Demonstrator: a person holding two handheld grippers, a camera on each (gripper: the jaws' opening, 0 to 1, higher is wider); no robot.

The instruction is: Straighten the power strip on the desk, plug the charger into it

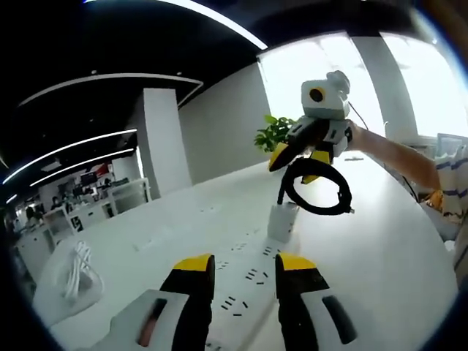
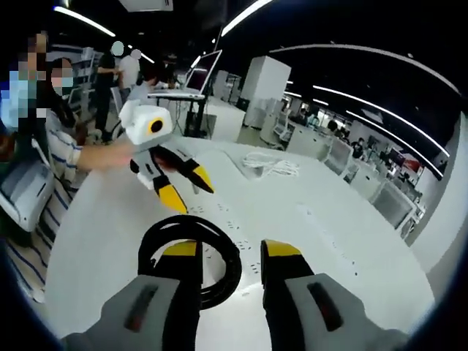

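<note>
A white power strip (image 1: 252, 281) lies on the white desk (image 1: 380, 248), running away between the jaws of my left gripper (image 1: 245, 267), which is open just above it. A white charger (image 1: 283, 221) stands on the strip's far part. Its black cable (image 1: 319, 191) rises in a coil to my right gripper (image 1: 294, 167), held above the charger. In the right gripper view that gripper (image 2: 230, 252) is open, and the black cable coil (image 2: 191, 261) is looped around its left jaw. The strip's sockets (image 2: 232, 235) show below. My left gripper (image 2: 186, 189) faces it from across the strip, open.
A bundle of white cable (image 1: 73, 270) lies on the desk's far side (image 2: 267, 164). A person's striped sleeve (image 1: 453, 190) borders the desk. A laptop on a stand (image 2: 201, 77), several people and a green plant (image 1: 274, 133) are beyond the desk.
</note>
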